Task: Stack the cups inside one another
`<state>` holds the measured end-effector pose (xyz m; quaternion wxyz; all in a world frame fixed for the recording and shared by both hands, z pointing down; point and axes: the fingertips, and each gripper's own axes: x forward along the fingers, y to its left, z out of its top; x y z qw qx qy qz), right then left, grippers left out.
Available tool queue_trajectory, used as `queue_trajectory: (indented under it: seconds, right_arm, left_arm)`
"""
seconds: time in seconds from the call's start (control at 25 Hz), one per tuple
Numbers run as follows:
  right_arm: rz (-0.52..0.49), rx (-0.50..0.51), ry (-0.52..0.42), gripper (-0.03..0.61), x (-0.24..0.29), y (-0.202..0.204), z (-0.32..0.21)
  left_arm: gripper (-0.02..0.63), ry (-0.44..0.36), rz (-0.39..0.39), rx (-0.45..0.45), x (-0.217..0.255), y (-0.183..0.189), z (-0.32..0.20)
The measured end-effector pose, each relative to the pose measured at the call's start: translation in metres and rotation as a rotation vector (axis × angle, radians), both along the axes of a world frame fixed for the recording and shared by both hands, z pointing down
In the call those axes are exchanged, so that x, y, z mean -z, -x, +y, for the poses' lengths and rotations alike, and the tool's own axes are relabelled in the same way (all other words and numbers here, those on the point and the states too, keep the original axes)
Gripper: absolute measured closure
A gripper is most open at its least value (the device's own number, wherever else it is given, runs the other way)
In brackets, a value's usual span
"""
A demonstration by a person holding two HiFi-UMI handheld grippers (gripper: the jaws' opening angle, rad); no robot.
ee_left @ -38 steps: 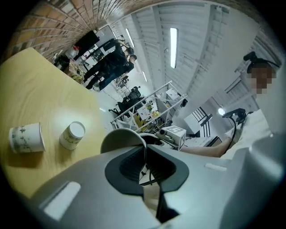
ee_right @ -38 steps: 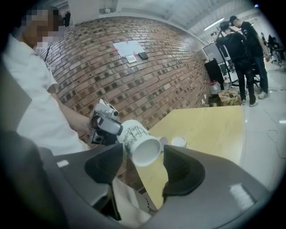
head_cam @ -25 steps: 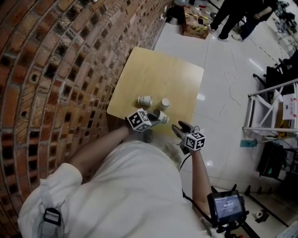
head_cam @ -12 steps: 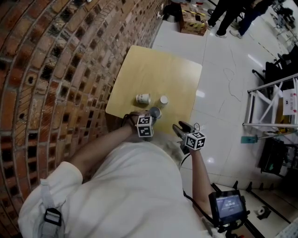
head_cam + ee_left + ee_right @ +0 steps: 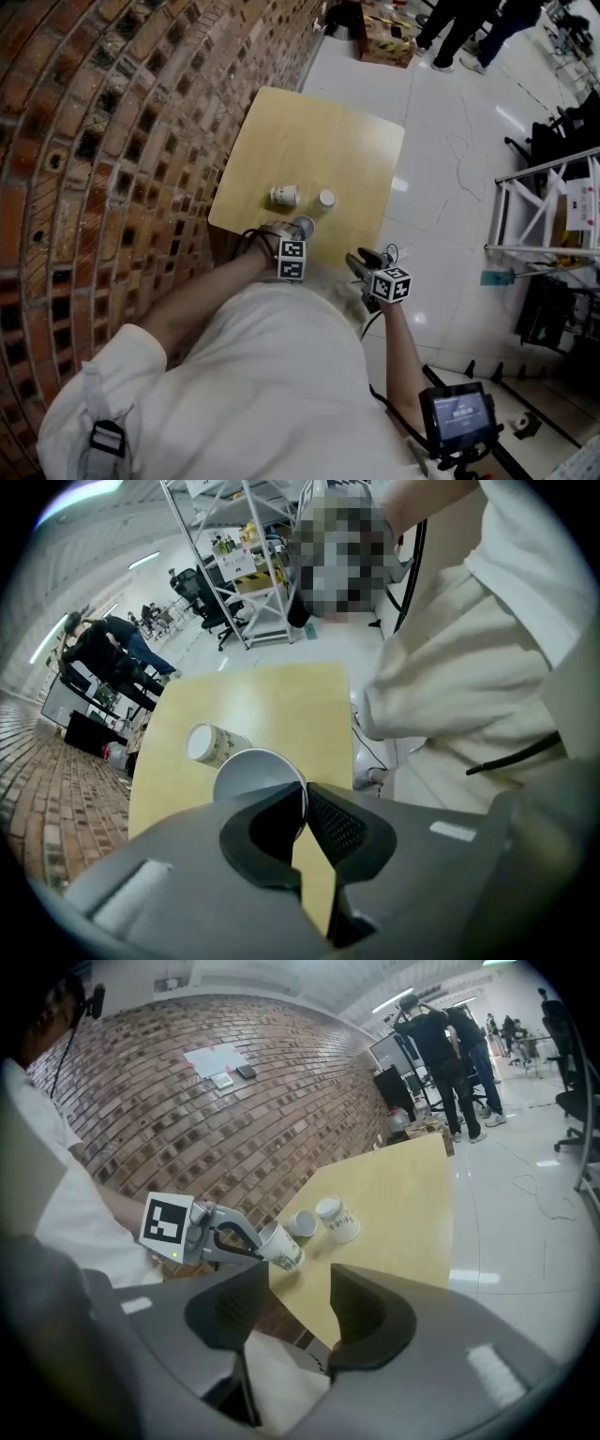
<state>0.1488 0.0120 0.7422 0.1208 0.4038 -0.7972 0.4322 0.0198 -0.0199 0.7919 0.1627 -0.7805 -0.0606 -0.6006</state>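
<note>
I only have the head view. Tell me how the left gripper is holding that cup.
Observer: The left gripper is shut on the paper cup's rim, one jaw inside the mouth, one outside.
Operator: Now report the right gripper.
Observer: The right gripper is open, nothing between its jaws.
Operator: Describe the one lying down.
Observer: The lying cup's open mouth faces the right gripper's camera.

Yellow table point(image 5: 314, 141) with upright cup point(image 5: 326, 198), toppled cup point(image 5: 285, 195)
</note>
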Motion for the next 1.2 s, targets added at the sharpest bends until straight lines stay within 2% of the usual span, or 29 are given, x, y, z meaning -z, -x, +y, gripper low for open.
queue_trajectory:
  seconds: [0.16, 0.32, 0.88, 1.2]
  right_arm:
    - [0.004, 0.005, 0.018, 0.368, -0.005, 0.001, 0.002]
    - [0.003, 0.013, 0.02, 0.368, -0.004, 0.006, 0.0]
    - [0.022, 0.021, 0.047, 0.371, -0.006, 0.004, 0.006]
    - [0.026, 0.022, 0.055, 0.371, -0.007, 0.002, 0.01]
  left_arm:
    - [0.578, -0.024, -0.05, -0.017, -0.012, 0.007, -0.003]
    - [0.577, -0.025, -0.07, -0.01, -0.019, 0.012, -0.006]
    - [0.572, -0.048, -0.062, 0.019, -0.037, 0.02, -0.011]
    - [0.442, -0.019, -0.05, 0.084, -0.037, 0.029, -0.011]
